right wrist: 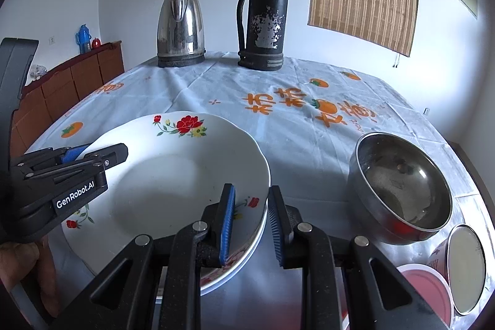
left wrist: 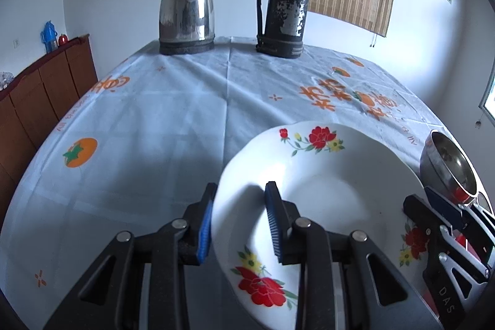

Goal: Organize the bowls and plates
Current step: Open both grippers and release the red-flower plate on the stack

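So: two flowered plates (right wrist: 173, 175) stacked; both claws pinching their rims, left gripper (left wrist: 239, 220) | right gripper (right wrist: 252, 225); one steel bowl (right wrist: 399, 184)

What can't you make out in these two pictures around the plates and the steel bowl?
- How many floral plates are stacked: the right wrist view shows a second rim below, but the right hand-held gripper covers the near edge.
- The steel bowl in the left wrist view: cut off by the frame edge.
- The pink and cream containers in the right wrist view: cut off at the corner, contents unclear.
- Dark specks inside the bowl: too small to identify.
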Demonstrator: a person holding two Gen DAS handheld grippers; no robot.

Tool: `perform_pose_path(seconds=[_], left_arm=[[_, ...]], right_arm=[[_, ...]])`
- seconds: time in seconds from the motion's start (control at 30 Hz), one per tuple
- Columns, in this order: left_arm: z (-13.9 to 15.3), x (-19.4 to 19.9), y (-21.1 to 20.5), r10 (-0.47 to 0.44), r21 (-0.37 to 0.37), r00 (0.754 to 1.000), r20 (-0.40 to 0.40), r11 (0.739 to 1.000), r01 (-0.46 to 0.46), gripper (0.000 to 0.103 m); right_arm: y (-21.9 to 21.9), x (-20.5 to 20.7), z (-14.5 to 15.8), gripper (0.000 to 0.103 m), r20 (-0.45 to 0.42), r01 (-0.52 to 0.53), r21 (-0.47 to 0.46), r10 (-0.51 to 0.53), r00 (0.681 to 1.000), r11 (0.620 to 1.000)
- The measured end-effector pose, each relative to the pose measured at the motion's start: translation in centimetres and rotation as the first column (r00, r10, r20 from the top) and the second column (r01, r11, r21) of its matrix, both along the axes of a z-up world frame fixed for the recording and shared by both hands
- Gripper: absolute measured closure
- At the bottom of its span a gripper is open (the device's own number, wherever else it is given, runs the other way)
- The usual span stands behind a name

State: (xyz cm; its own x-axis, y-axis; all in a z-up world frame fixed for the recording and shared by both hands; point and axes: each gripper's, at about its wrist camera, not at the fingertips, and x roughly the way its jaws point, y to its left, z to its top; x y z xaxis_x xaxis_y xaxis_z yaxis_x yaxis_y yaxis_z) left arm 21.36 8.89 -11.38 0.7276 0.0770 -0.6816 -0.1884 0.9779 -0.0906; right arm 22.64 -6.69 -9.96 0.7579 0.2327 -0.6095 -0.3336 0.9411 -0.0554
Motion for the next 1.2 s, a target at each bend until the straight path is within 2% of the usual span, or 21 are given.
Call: perform_pose_path(seconds=[0.93, 1.0, 1.07, 1.2], left_arm=[[-0.2, 0.0, -0.4, -0.007, 0.018, 1.0, -0.016, 1.0, 0.007, 0.073], [0.0, -0.2, -0.6, -0.003, 0.037, 1.0, -0.005, 0.999, 0.004, 0.07], [0.3, -0.6, -0.9, -0.009, 0.06, 1.0, 0.015, 0.998, 0.009, 0.059], [0.6, -1.0, -1.0, -0.015, 0.078, 0.999, 0.036, 0.997, 0.012, 0.055]], right_arm=[[0.1, 0.6, -0.5, 0.078, -0.03, 0.003, -0.018, -0.003, 1.0, 1.0], [0.1, 0.6, -0.5, 0.078, -0.031, 0.003, -0.018, -0.004, 1.0, 1.0], [0.1, 0.6, -0.5, 0.078, -0.031, 0.003, -0.019, -0.004, 1.0, 1.0], [0.1, 0.6, -0.5, 0.078, -0.03, 0.003, -0.018, -0.003, 1.0, 1.0]])
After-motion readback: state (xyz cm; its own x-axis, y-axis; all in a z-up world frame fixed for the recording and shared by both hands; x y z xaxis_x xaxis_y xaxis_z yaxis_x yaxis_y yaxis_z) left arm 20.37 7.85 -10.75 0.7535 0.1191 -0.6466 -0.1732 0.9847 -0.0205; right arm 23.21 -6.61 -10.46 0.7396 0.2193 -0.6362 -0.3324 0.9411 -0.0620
